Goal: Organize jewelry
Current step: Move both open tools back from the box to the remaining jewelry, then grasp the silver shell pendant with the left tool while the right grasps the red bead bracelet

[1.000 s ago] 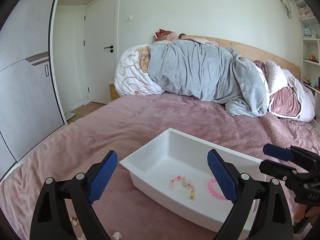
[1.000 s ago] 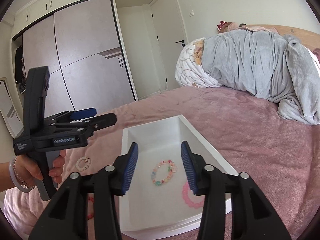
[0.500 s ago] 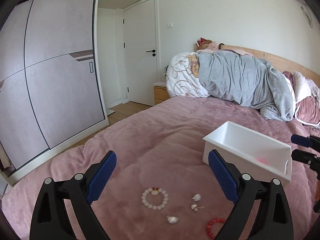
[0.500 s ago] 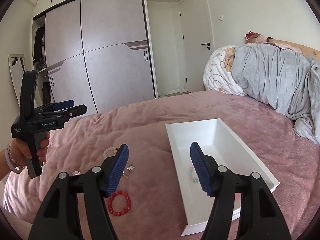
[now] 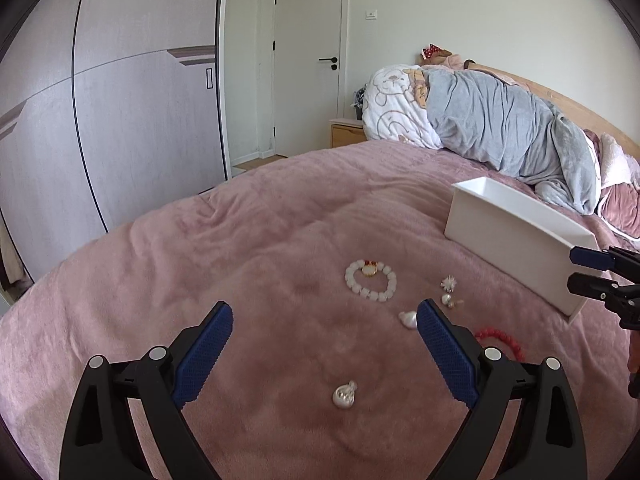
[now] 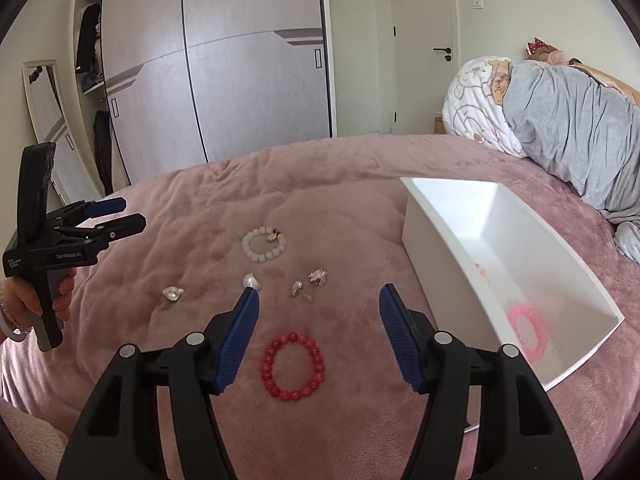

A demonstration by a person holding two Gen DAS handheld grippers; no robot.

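Both grippers have swung from the white tray (image 6: 448, 236) to the loose jewelry (image 6: 293, 367)

Pink bed (image 5: 280, 216) (grey wardrobe (image 5: 120, 120) beside)

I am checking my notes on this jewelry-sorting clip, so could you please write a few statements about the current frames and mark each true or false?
1. The red bead bracelet lies on the pink bedspread, outside the white bin. True.
2. The right gripper is shut on the red bead bracelet. False: its jaws are open and hold nothing.
3. A pink bracelet lies inside the white bin. True.
4. The white bead bracelet is in the bin. False: it lies on the bedspread.
5. The left gripper holds a pearl earring. False: it is open, and the earring lies on the bedspread.
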